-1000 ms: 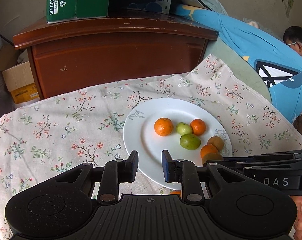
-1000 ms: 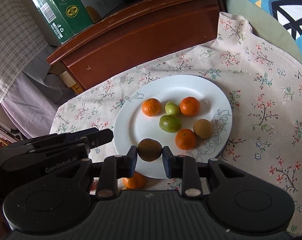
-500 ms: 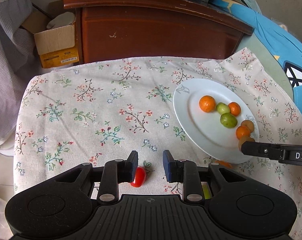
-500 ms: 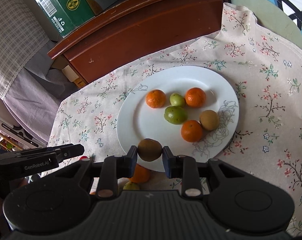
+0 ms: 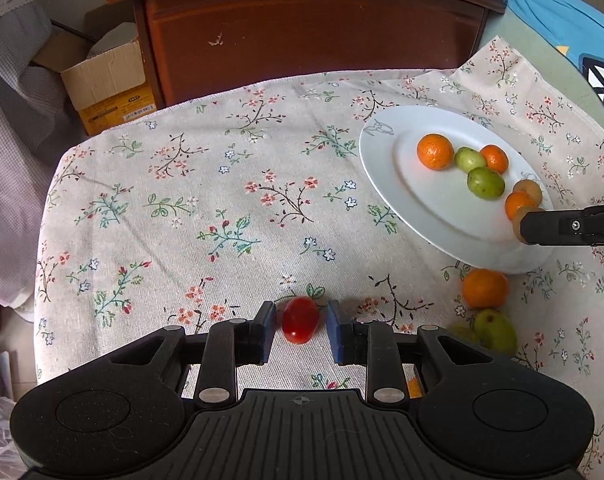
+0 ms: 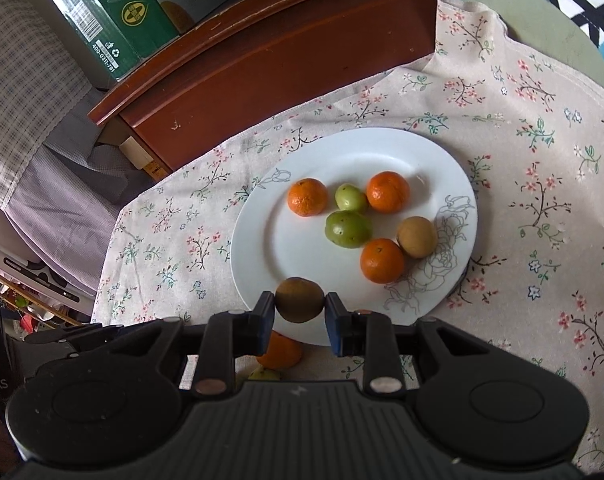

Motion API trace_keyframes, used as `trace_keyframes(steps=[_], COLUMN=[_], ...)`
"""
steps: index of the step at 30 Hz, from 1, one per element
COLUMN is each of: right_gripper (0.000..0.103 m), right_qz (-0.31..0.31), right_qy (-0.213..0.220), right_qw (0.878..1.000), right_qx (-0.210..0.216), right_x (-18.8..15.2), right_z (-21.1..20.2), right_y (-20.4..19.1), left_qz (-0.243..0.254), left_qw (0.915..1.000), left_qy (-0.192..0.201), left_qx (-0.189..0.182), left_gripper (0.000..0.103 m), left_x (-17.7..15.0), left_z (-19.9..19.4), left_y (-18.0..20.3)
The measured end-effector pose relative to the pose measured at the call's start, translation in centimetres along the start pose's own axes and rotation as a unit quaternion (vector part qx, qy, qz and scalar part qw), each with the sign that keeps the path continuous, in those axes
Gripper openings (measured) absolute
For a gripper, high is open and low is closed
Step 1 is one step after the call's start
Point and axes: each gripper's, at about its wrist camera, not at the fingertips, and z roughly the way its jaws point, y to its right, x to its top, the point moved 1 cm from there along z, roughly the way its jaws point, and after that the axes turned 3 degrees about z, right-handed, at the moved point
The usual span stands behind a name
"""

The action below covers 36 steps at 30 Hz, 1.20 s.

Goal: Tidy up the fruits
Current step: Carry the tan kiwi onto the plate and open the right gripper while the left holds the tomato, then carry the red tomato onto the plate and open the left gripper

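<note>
On the floral cloth (image 5: pixel 222 200), a red tomato (image 5: pixel 300 319), unseen from the right wrist

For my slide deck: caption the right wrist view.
Right gripper holds a brown round fruit over the white plate's near rim.

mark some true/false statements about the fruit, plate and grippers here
1. The right gripper is clamped on a brown fruit. True.
2. The plate holds only oranges. False: it holds three oranges, two green fruits and a brown one.
3. The red tomato lies on the plate. False: it sits on the floral cloth, between the left gripper's fingers.
4. An orange lies on the cloth beside the plate. True.
</note>
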Motion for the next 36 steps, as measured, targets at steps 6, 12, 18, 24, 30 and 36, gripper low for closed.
trace_keyframes(steps=[6,12,18,24,30,36], right_gripper=[0.028,0.028,0.027,0.028,0.03,0.031], right_qz=[0.008,0.007,0.011,0.014,0.016,0.018], right_qy=[-0.003,0.003,0.005,0.01,0.011,0.019], right_qw=[1.0,1.0,1.0,1.0,1.0,1.0], right_qx=[0.0,-0.008,-0.018,-0.022,-0.018,-0.016], right_x=[0.0,0.2,0.5,0.6,0.7,0.7], right_z=[0.2,0.6,1.3,1.2,1.2,0.9], right_y=[0.3,0.4,0.5,0.7,0.6,0.4], left_qz=[-0.01,-0.026,-0.021,-0.017,-0.032,-0.044], left_qw=[0.9999,0.9983,0.9964,0.9959,0.9983,0.9986], left_qy=[0.009,0.041,0.061,0.064,0.03,-0.015], left_qx=[-0.004,-0.033,-0.055,-0.061,-0.037,-0.026], left_gripper=[0.017,0.017,0.017,0.018,0.022,0.027], left_x=[0.2,2.2,4.3,5.7,4.0,1.1], left_z=[-0.1,-0.6,-0.1,0.5,-1.3,-0.6], left_y=[0.3,1.3,3.4,4.3,1.0,-0.8])
